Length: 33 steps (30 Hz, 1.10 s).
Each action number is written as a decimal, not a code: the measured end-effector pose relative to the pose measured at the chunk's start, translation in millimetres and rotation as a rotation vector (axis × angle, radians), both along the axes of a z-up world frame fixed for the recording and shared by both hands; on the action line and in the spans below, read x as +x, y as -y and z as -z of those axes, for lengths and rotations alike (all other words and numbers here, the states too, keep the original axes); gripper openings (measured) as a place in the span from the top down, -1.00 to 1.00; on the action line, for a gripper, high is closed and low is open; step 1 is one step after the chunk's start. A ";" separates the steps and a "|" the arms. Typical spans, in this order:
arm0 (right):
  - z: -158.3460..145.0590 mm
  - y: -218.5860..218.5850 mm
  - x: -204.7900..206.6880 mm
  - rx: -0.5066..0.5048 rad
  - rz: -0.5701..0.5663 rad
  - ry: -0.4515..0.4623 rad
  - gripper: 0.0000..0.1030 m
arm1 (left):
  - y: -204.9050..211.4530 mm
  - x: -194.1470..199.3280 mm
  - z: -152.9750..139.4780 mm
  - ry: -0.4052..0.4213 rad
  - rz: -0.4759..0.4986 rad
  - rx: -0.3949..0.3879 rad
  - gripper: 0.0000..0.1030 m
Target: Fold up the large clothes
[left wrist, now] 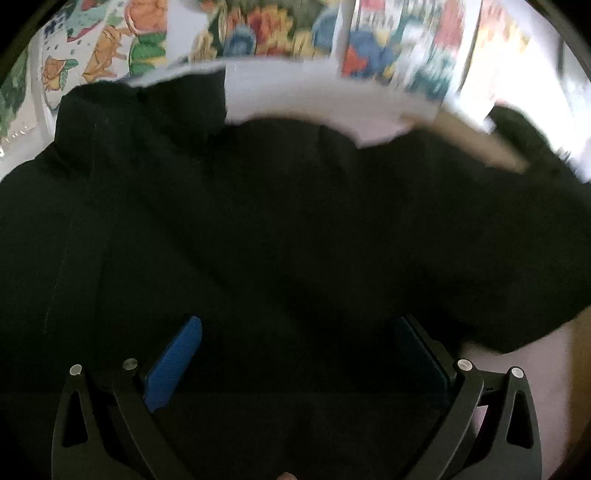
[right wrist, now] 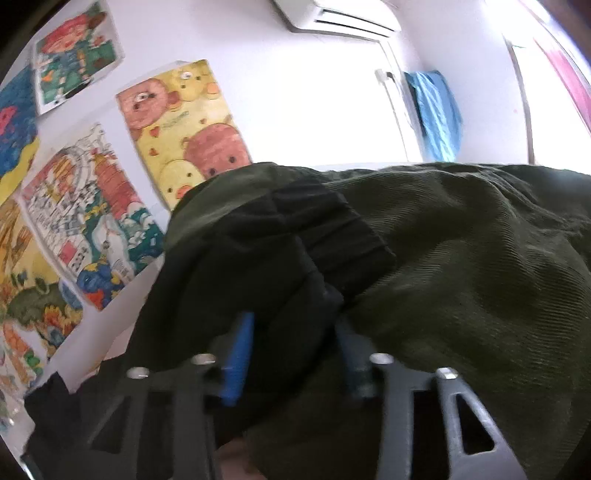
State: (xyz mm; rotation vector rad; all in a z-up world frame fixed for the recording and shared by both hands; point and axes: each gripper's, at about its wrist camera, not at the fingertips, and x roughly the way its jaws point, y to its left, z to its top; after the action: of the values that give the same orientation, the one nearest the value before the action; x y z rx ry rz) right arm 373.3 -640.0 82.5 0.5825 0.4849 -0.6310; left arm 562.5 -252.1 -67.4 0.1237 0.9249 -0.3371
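A large dark garment (left wrist: 280, 221) lies spread over a pale surface and fills most of the left wrist view. My left gripper (left wrist: 295, 332) hovers over it with its blue-padded fingers (left wrist: 173, 365) wide apart and nothing between them. In the right wrist view the same dark green garment (right wrist: 461, 277) is lifted and bunched, with a black ribbed cuff (right wrist: 343, 236) showing. My right gripper (right wrist: 291, 332) is shut on a fold of this garment, cloth pinched between its blue pads (right wrist: 238, 358).
Colourful children's drawings (right wrist: 181, 133) hang on the white wall behind. An air conditioner (right wrist: 332, 16) is mounted high up. A blue cloth (right wrist: 437, 110) hangs near the window. A tan wooden edge (left wrist: 476, 144) shows at the far right of the pale surface (left wrist: 314, 99).
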 end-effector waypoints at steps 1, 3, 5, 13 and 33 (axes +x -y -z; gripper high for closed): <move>-1.4 -1.1 -0.2 0.009 -0.017 0.020 0.68 | 4.6 2.4 6.5 -0.016 0.005 0.041 -0.98; -5.3 -3.9 -1.5 0.013 -0.050 0.057 0.82 | 7.6 5.8 14.8 -0.024 0.008 0.078 -0.98; -11.9 -11.6 -0.7 -0.022 -0.090 0.073 0.85 | 4.5 7.7 18.9 -0.031 0.008 0.073 -0.98; -58.2 -77.7 -0.6 -0.201 -0.334 0.195 0.87 | -84.5 -4.2 -26.5 -0.026 -0.072 -0.251 -0.98; -3.3 -423.0 42.2 -0.435 -1.253 -0.064 0.87 | -301.8 -105.2 -108.9 -0.003 -0.080 -0.675 -0.98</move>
State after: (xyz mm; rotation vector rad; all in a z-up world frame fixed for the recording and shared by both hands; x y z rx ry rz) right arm 415.5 -216.9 85.9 -0.2100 0.6390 0.4492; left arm 457.3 49.7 41.6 -0.5319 0.7751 -0.5575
